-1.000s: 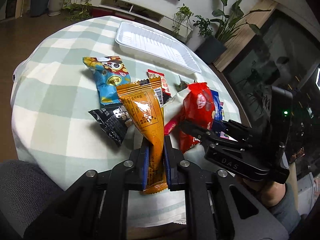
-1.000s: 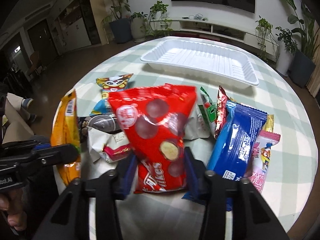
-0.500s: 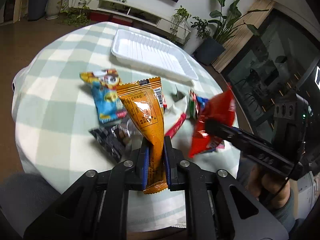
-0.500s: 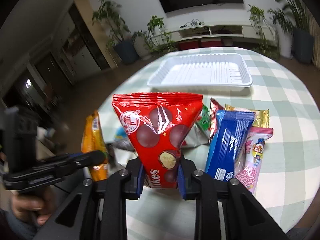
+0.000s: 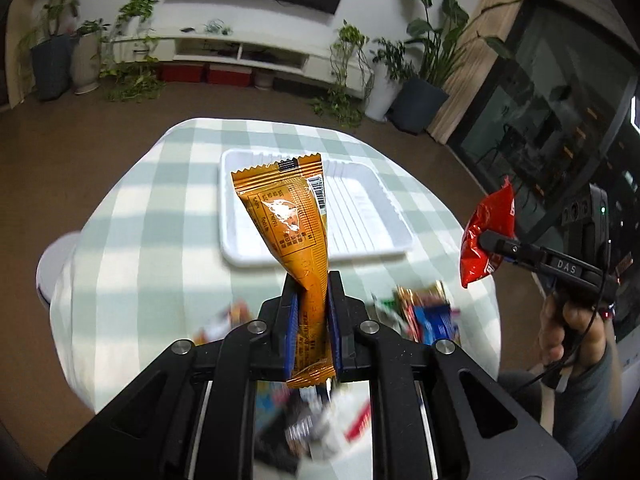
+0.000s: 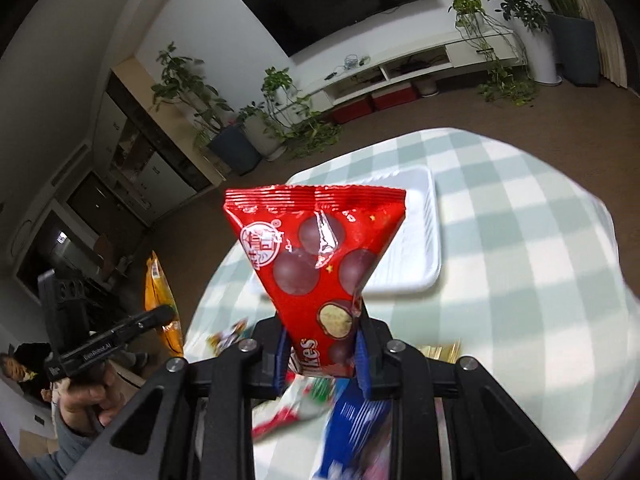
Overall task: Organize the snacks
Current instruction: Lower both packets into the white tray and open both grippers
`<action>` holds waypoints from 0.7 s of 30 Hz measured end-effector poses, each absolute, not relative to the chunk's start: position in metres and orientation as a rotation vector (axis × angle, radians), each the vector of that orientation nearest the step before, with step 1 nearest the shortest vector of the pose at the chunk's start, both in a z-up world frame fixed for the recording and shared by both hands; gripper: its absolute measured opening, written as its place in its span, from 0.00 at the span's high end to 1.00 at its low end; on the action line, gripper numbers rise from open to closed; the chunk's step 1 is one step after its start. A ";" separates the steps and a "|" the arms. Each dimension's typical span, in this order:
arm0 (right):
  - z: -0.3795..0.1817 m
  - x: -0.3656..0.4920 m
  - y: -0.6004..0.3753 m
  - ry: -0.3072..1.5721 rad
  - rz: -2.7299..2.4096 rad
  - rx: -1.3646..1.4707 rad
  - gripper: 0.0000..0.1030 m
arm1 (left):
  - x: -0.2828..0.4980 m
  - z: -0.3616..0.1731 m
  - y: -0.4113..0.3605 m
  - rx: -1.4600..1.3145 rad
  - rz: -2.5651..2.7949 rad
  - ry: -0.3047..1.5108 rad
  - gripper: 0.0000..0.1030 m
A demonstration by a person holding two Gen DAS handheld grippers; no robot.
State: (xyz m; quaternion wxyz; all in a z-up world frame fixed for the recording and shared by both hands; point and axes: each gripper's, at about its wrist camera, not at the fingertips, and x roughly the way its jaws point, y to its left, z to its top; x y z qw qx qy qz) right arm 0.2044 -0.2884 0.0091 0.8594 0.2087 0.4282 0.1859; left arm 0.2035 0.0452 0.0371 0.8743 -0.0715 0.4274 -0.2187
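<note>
My left gripper (image 5: 313,292) is shut on the lower end of an orange snack packet (image 5: 290,216), held upright in the air in front of the white tray (image 5: 360,216). My right gripper (image 6: 320,336) is shut on a red bag of chocolate balls (image 6: 316,248), also lifted, with the white tray (image 6: 416,240) behind it. In the left wrist view the red bag (image 5: 490,236) hangs at the right in the other gripper. In the right wrist view the orange packet (image 6: 160,292) shows at the left. Several loose snacks (image 5: 424,312) lie blurred on the table below.
The round table wears a green and white checked cloth (image 5: 160,240). The tray sits at its far side with nothing in it. A person's hand (image 5: 572,328) holds the right gripper's handle. Potted plants and a low TV cabinet (image 5: 256,52) stand beyond the table.
Both grippers have risen from the snack pile with their packets and moved toward the tray. The right jaws tightened on the red bag. The snack pile now lies low and blurred.
</note>
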 end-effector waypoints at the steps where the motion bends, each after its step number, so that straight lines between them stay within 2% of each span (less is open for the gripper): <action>1: 0.008 0.218 -0.289 0.914 0.384 0.426 0.73 | 0.219 0.038 0.040 -0.135 -0.457 0.900 0.89; 11: -0.043 0.329 -0.266 1.146 0.355 0.341 0.73 | 0.355 -0.003 -0.014 -0.020 -0.421 1.093 0.89; 21: -0.092 0.360 -0.251 1.232 0.276 0.250 0.73 | 0.389 -0.071 -0.025 -0.005 -0.376 1.192 0.89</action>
